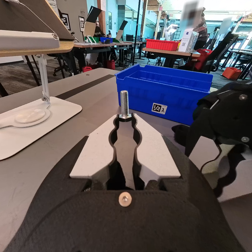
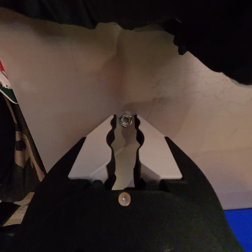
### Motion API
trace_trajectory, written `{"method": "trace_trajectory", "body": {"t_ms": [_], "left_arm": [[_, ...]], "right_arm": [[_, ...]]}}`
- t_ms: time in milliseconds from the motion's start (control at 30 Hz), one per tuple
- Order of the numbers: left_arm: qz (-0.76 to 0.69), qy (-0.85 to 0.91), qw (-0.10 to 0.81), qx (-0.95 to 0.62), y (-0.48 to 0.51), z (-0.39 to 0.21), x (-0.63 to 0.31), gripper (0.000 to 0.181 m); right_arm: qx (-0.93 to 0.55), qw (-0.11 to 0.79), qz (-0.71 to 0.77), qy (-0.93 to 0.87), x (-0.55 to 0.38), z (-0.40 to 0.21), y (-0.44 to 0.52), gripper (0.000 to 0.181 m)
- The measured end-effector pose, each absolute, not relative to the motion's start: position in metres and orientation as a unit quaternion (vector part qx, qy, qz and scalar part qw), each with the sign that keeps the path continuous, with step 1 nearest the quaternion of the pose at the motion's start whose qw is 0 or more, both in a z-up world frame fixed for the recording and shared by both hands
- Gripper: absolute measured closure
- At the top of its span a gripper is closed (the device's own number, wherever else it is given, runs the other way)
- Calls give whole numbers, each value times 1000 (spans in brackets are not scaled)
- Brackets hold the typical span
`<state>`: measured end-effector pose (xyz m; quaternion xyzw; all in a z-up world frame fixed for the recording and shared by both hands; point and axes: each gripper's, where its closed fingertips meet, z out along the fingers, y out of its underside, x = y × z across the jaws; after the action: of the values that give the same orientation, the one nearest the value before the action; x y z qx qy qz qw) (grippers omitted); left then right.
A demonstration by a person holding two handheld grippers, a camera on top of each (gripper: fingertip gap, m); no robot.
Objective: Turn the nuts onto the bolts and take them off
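The left gripper (image 1: 124, 118) is clamped on the head of a bolt (image 1: 124, 104), which stands upright with its thread pointing up, just in front of the blue bin (image 1: 170, 95) near the tabletop's (image 1: 40, 156) far edge. The right gripper (image 2: 125, 120) points down at the tabletop, its fingertips pinching a nut (image 2: 125, 120).

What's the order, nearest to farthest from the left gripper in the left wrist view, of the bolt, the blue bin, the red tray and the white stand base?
1. Bolt: upright, its head between the left gripper fingertips.
2. White stand base: to the left on the table.
3. Blue bin: ahead, slightly right.
4. Red tray: on a far table, background right.
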<state>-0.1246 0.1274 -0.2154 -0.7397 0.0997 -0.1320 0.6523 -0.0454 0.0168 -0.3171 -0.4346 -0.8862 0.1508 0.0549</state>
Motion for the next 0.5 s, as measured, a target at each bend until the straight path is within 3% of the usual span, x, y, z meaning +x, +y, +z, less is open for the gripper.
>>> {"method": "trace_trajectory", "body": {"t_ms": [100, 300, 500], "left_arm": [[-133, 100, 652, -740, 127, -216, -124, 165], [-134, 100, 651, -740, 128, -216, -124, 165], [-136, 102, 656, -736, 127, -214, -124, 166]], "right_arm": [[-417, 55, 140, -896, -43, -314, 19, 148], [-378, 42, 130, -916, -38, -318, 19, 166], [-379, 67, 159, -909, -50, -287, 27, 165]]}}
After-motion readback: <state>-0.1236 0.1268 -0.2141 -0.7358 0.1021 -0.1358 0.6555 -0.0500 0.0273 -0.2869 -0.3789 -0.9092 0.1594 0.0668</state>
